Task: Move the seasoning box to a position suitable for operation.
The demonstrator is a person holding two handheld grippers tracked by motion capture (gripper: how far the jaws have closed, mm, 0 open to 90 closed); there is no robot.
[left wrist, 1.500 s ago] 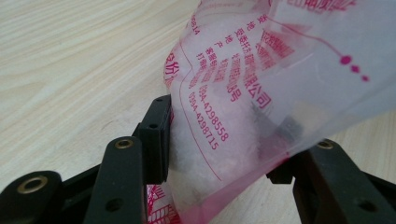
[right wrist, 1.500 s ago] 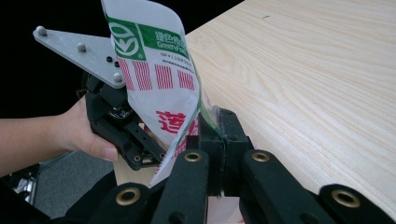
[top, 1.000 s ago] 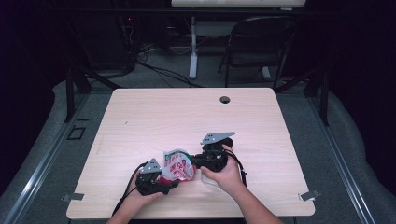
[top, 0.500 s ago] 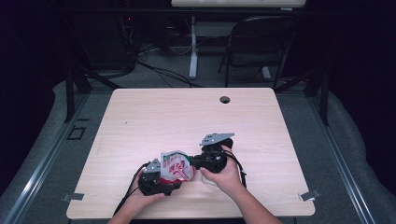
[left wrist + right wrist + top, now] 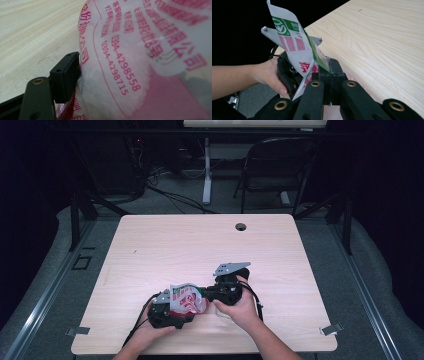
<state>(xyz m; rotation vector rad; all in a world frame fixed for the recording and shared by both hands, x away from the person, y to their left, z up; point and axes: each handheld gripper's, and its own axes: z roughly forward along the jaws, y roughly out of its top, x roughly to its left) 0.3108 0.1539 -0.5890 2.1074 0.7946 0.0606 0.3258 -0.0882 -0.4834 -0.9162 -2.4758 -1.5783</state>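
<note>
**Bag held between two grippers at the near edge of the counter**

The bag (image 5: 184, 297), a white plastic pouch printed in red with a green band at its top, sits near the front edge of the counter (image 5: 200, 245), left of centre, between the two grippers. In the left gripper view the bag (image 5: 140, 57) is close against the lens, its red print and a white grainy filling showing through the film.

The right gripper (image 5: 327, 72) has its jaws pressed together on the upper part of the bag (image 5: 294, 42); the film stands up out of the closed jaws, folded and creased. In the high view this gripper (image 5: 212, 293) comes in from the right, held in the right hand (image 5: 242, 307).

The left gripper (image 5: 172, 309) lies at the bag's lower left, held in the left hand (image 5: 147, 332). Its jaws have just been opening and now stand as wide as they go. One black pad (image 5: 65, 75) rests at the bag's side, and the bag is between the jaws; whether the pad presses on it I cannot tell.

Beyond the counter are a dark floor, cables and a folding chair (image 5: 277, 170).
</note>
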